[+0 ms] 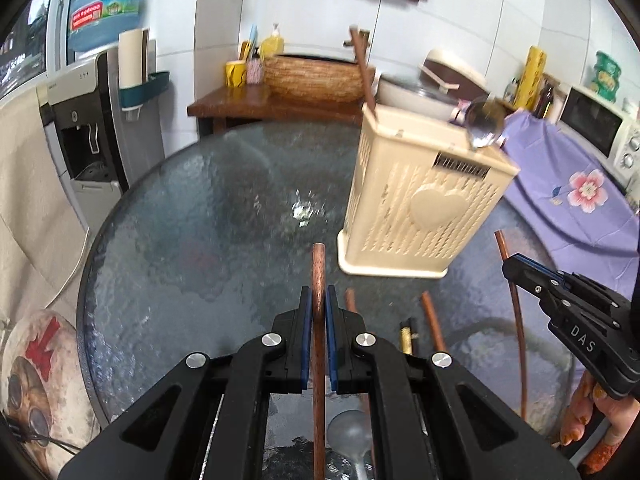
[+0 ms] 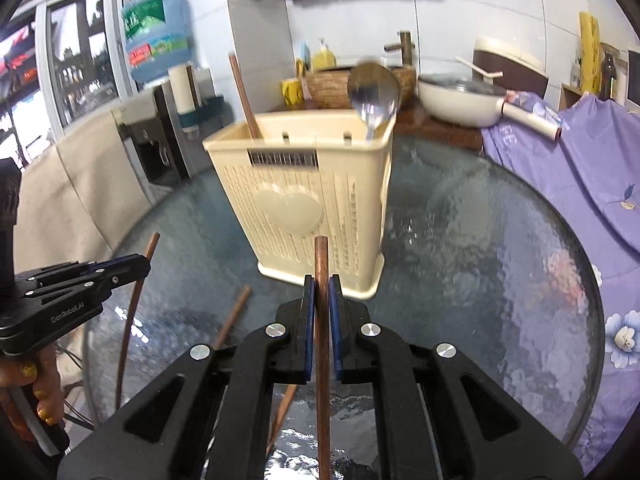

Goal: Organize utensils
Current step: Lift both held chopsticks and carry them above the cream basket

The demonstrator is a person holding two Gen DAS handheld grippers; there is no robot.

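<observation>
Left gripper (image 1: 319, 300) and right gripper (image 2: 322, 290) each clamp 1 chopstick (image 1: 319, 280), tips pointing 12 o'clock toward the holder (image 1: 420, 200).

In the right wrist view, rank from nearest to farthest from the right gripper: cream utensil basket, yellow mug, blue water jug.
1. Cream perforated plastic utensil basket: just ahead of the right gripper, on the glass table.
2. Yellow mug: behind the basket, on the wooden counter.
3. Blue water jug: far left, atop the dispenser.
</observation>
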